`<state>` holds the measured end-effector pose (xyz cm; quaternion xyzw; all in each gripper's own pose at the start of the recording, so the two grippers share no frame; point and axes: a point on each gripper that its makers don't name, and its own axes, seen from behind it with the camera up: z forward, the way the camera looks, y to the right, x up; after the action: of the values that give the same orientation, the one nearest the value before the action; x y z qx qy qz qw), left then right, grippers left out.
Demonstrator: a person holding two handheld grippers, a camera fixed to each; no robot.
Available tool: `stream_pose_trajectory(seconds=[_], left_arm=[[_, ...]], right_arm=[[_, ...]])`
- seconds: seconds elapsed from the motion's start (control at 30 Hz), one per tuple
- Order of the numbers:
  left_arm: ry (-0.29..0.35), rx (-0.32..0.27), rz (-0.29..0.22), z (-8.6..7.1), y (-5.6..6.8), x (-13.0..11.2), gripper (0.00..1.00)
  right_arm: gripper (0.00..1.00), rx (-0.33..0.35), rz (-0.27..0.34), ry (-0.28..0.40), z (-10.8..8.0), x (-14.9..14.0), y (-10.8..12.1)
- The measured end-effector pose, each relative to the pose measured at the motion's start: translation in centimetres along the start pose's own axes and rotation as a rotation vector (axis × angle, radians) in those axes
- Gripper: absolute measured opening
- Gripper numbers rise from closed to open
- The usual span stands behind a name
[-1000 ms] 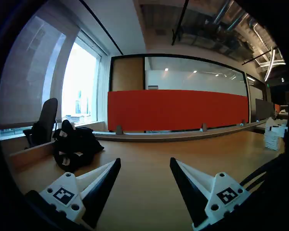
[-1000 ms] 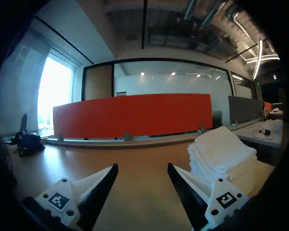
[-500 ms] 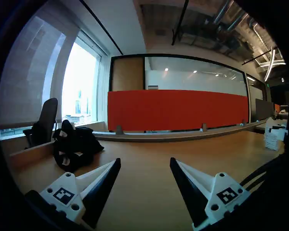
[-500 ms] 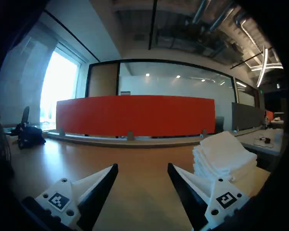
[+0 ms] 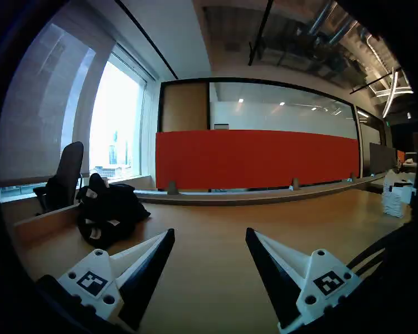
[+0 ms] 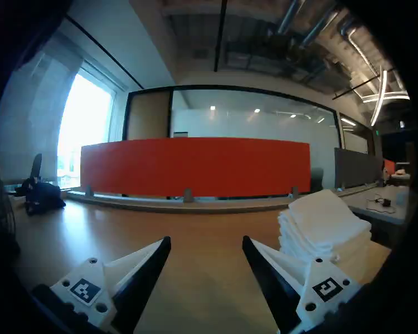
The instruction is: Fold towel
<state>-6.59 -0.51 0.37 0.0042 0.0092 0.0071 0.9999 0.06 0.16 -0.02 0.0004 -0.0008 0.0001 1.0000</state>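
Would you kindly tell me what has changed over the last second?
The right gripper swung slightly left, shifting the towel stack rightward in its view, then held. Nothing was gripped or released. The left gripper, the black bag and both open jaws stayed unchanged.

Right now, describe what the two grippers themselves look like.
The left gripper and right gripper look alike: each has two white, wedge-shaped jaws tapering to points, with black inner faces. Each jaw carries a square black-and-white marker with small holes around it. In the left gripper view, black cables run beside one jaw.
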Motion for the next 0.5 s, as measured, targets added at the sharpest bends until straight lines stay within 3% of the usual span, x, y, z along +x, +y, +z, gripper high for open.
stream_pose_trajectory(seconds=[0.5], left_arm=[[0.0, 0.0, 0.001, 0.04, -0.04, 0.02, 0.94]], right_arm=[[1.0, 0.0, 0.0, 0.0, 0.0, -0.08, -0.03]])
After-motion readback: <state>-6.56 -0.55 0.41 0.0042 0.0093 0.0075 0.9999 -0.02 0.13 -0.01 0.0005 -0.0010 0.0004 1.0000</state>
